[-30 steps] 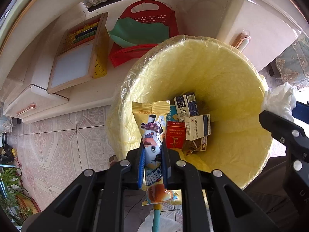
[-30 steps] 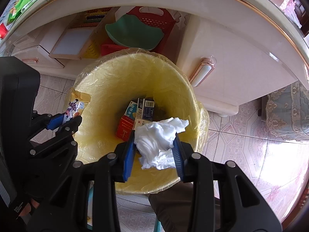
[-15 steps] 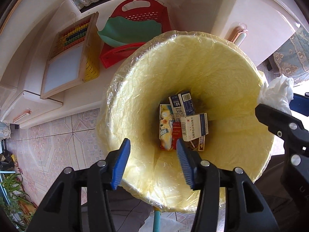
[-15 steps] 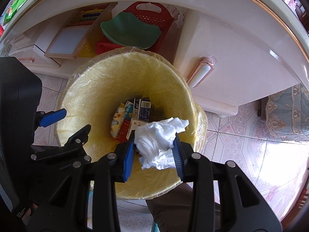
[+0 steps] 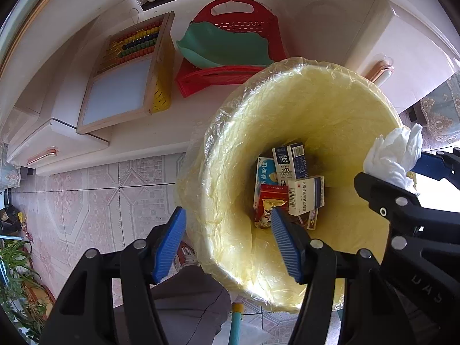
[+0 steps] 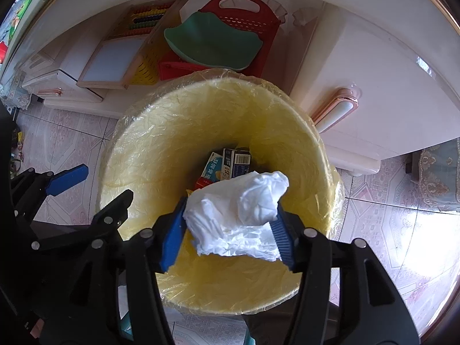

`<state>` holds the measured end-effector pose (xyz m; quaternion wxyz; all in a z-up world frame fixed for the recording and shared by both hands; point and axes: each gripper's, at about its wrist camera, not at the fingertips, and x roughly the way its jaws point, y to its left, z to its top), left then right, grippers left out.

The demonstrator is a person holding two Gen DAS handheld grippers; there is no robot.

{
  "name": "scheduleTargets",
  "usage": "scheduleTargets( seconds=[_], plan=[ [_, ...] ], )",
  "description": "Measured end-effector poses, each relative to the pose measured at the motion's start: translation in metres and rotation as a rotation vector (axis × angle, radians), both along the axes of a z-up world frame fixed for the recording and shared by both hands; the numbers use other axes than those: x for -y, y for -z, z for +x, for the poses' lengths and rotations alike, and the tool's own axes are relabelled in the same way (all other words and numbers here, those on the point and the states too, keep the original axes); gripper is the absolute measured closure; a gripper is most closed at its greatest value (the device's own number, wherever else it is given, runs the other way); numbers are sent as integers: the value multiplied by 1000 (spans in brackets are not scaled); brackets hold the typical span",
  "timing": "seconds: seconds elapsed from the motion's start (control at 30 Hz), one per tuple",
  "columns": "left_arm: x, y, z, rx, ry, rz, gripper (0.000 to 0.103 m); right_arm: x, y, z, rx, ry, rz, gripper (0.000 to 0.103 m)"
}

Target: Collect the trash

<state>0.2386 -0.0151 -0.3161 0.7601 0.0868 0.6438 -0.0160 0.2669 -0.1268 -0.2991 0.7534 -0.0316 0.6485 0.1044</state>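
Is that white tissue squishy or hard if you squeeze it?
Probably squishy: the tissue is crumpled and bulges between the right gripper's opening jaws. Likely very light, so it should drift into the lined bin.

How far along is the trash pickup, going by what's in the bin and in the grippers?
Done: several small boxes and a wrapper lie in the lined bin. The left gripper is empty, jaws opening. In hand: a crumpled tissue sits between the right gripper jaws, which are opening above the bin. Left: the tissue dropping in.
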Motion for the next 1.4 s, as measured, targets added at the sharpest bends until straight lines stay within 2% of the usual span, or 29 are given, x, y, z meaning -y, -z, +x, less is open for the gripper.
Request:
scheduleTargets(
  seconds=[0.17,0.2,0.23,0.57,0.77,0.97,1.1,1.27,1.4],
  plan=[
    [1,-2,0,7,0,-1,39,2,-4,-1,13,-3,-10,43],
    [2,-3,0,9,-1,-2,37,2,-5,-1,18,-3,-11,36],
    [2,-3,0,12,0,-2,36,2,-6,-1,27,-3,-15,34],
    [-1,-14,-4,32,-14,-7,34,5,-15,-3,43,11,-1,30],
    [-7,-28,-8,66,-30,-18,27,8,-32,-10,76,36,12,20],
    [-9,-56,-14,127,-45,-46,17,10,-62,-20,139,56,52,13],
    [-14,-82,-20,189,-71,-74,10,13,-93,-30,229,65,49,8],
    [-22,-115,-30,253,-93,-123,8,18,-135,-48,339,75,57,6],
    [-22,-146,-45,325,-78,-123,7,15,-166,-67,429,62,62,6]
  ],
)
